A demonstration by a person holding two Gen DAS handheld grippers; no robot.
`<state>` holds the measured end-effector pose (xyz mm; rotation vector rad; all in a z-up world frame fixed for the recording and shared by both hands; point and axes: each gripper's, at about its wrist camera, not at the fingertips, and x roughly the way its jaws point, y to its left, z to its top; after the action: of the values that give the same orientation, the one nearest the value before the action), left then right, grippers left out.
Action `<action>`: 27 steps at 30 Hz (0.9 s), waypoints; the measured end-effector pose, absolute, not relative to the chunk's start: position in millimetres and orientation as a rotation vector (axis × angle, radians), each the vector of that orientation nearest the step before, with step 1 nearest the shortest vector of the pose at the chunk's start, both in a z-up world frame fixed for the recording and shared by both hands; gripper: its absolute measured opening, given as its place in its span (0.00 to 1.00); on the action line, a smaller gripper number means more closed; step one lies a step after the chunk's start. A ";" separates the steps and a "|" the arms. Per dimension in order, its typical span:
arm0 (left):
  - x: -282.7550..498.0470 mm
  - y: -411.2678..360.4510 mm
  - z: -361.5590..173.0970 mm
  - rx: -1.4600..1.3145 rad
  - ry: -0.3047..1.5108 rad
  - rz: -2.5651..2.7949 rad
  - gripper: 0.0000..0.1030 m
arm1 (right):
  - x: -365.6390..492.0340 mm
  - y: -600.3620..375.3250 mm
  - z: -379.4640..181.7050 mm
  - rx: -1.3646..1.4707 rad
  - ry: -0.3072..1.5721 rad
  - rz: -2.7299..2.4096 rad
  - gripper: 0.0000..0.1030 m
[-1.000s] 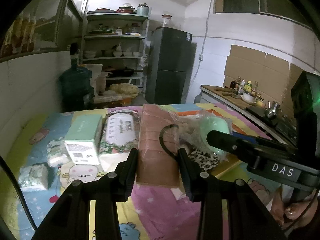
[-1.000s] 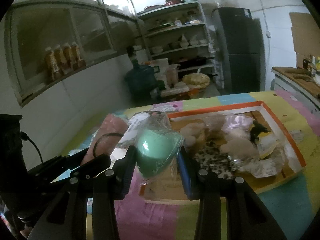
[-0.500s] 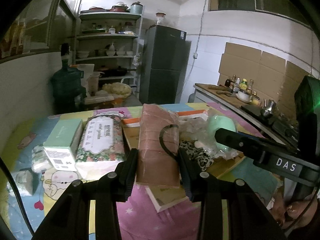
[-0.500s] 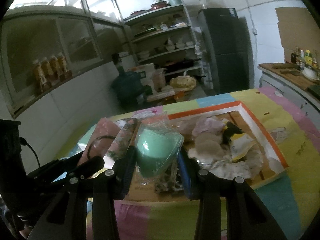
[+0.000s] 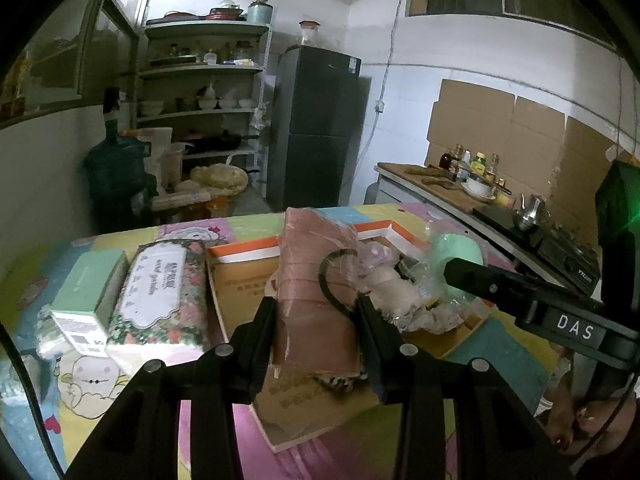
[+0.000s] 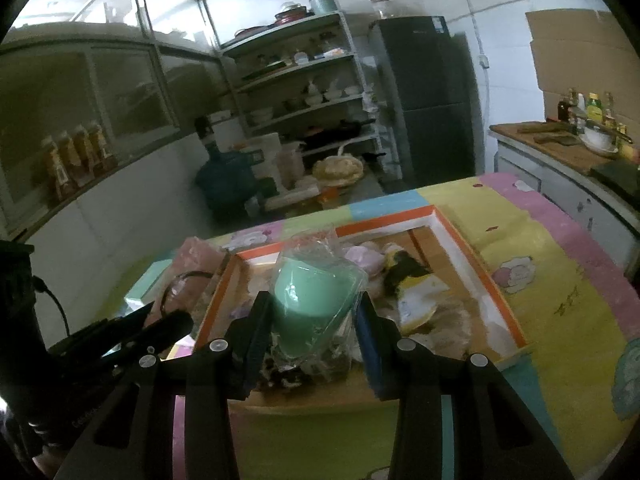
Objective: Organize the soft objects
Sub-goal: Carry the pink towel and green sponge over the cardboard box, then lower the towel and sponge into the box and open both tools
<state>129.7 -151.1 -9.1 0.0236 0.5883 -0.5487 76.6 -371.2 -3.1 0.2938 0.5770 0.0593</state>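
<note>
Both grippers, left gripper (image 5: 316, 328) and right gripper (image 6: 312, 320), point slightly downward, jaws clamped (each gripping a package).

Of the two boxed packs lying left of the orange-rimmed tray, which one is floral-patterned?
The floral-printed tissue pack, lying right beside the tray; the plain mint-green box lies further left.
</note>
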 end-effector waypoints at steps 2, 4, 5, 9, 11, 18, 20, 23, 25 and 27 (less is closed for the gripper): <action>131.6 -155.7 -8.6 0.027 0.588 -0.552 0.39 | 77.6 -373.5 -1.9 0.294 0.577 0.053 0.41; 134.2 -160.4 -7.9 0.029 0.587 -0.557 0.39 | 79.1 -377.7 -1.6 0.295 0.577 0.047 0.41; 134.9 -163.3 -7.9 0.029 0.587 -0.559 0.39 | 80.0 -379.9 -1.6 0.296 0.577 0.044 0.41; 142.9 -175.5 -8.7 0.036 0.594 -0.568 0.39 | 85.7 -388.4 -2.6 0.301 0.580 0.033 0.41; 145.6 -180.9 -9.6 0.038 0.598 -0.570 0.39 | 88.0 -392.5 -3.5 0.303 0.583 0.027 0.41; 159.5 -198.6 -13.6 0.046 0.616 -0.583 0.39 | 98.2 -407.3 -6.6 0.307 0.591 0.005 0.41; 162.0 -201.6 -14.9 0.046 0.621 -0.585 0.39 | 102.3 -412.2 -7.9 0.309 0.595 0.000 0.41; 166.6 -208.9 -16.5 0.047 0.628 -0.587 0.39 | 107.0 -417.5 -9.3 0.311 0.600 -0.004 0.41; 170.5 -212.2 -17.6 0.048 0.633 -0.590 0.39 | 110.6 -420.7 -10.1 0.311 0.604 -0.006 0.41; 173.5 -215.9 -19.5 0.050 0.638 -0.592 0.39 | 112.9 -422.7 -11.8 0.310 0.609 -0.006 0.41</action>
<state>173.5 -215.9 -19.5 0.0497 0.6385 -0.5921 112.9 -422.7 -11.8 0.3103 0.6093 -0.0061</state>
